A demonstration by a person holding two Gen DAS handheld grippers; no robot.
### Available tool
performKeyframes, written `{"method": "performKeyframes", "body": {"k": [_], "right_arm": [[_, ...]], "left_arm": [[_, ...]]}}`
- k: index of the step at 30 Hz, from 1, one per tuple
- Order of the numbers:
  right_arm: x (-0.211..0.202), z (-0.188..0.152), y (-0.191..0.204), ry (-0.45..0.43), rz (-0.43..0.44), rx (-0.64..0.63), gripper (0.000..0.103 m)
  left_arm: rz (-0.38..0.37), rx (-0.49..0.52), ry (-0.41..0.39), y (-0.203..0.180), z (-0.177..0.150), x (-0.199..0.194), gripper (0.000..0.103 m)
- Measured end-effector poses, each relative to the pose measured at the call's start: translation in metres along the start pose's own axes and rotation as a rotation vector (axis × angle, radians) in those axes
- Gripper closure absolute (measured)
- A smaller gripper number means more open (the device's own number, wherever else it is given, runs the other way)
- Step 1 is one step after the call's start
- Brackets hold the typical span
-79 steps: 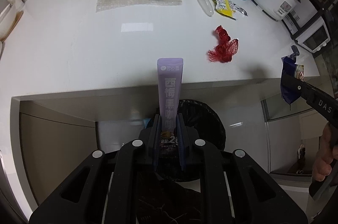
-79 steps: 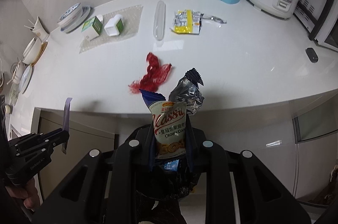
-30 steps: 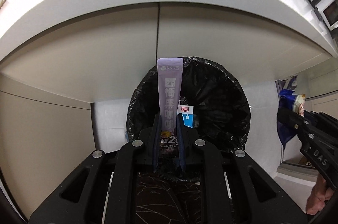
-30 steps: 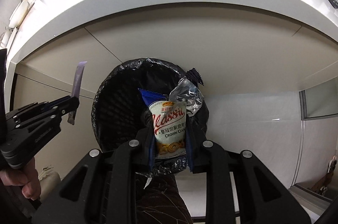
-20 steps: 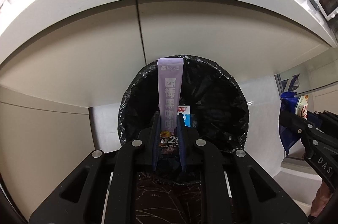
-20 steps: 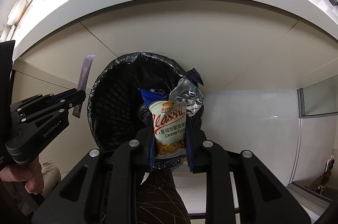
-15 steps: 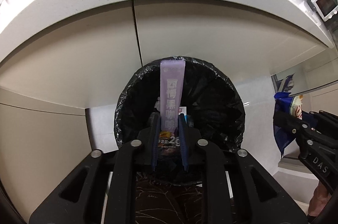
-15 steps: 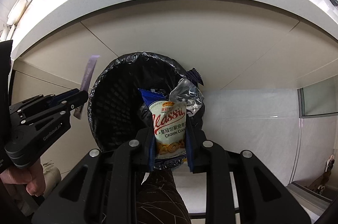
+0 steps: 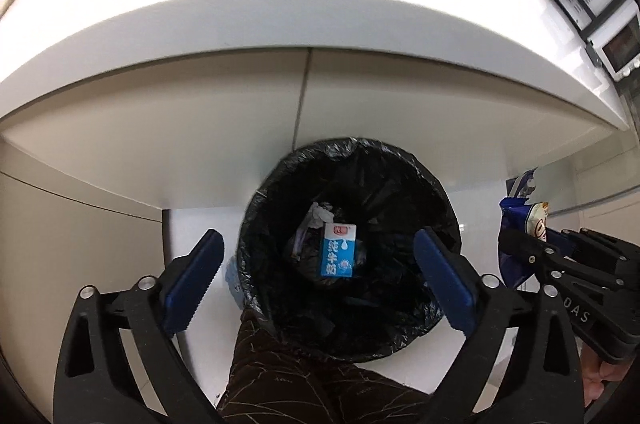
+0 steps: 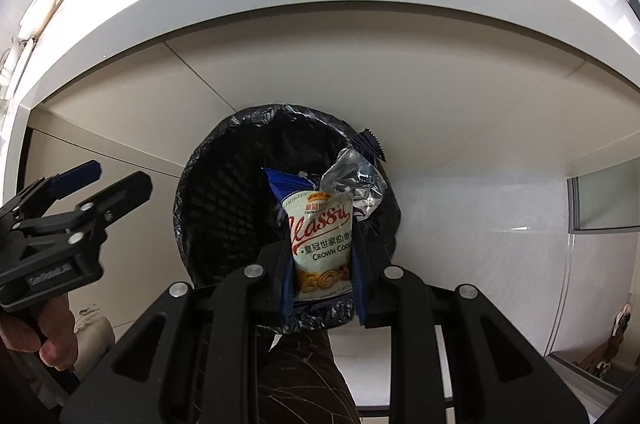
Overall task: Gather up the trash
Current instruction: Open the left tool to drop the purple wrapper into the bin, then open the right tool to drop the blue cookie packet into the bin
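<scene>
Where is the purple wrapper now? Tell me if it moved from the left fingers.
Yes. The left gripper has just opened empty; a purple strip, probably that wrapper, lies down inside the black-lined bin.

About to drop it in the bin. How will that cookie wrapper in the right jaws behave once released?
The cookie wrapper looks torn open and crumpled, so probably empty and very light. Its foil flap sags sideways, suggesting floppy film. It may flutter rather than fall straight into the trash bin.

A white desk (image 9: 240, 36) with a thick rounded edge curves overhead, brightly lit. Beneath it run beige cabinet panels (image 10: 400, 96) split by thin seams. The floor (image 10: 480, 232) is pale and glossy, and a glass pane (image 10: 608, 200) stands at the right.
</scene>
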State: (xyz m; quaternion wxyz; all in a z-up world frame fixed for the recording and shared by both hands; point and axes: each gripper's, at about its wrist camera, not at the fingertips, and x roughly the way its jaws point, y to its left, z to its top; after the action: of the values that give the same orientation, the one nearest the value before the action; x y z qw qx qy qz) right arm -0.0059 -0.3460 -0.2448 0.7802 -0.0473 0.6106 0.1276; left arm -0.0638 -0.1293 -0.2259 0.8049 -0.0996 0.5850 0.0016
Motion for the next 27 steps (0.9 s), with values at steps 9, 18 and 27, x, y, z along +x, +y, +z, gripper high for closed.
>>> {"method": "performKeyframes", "body": {"k": [9, 18, 27], "right_arm": [[0.011, 0.012, 0.023, 0.010, 0.016, -0.045, 0.082], [0.025, 0.017, 0.049, 0.029, 0.021, -0.089, 0.081], [0.031, 0.023, 0.060, 0.041, 0.010, -0.101, 0.076]], "left_arm": [[0.031, -0.044, 0.003, 0.031, 0.002, -0.011, 0.006], [0.064, -0.086, 0.005, 0.062, -0.005, -0.025, 0.006], [0.072, -0.103, 0.005, 0.075, -0.007, -0.025, 0.006]]}}
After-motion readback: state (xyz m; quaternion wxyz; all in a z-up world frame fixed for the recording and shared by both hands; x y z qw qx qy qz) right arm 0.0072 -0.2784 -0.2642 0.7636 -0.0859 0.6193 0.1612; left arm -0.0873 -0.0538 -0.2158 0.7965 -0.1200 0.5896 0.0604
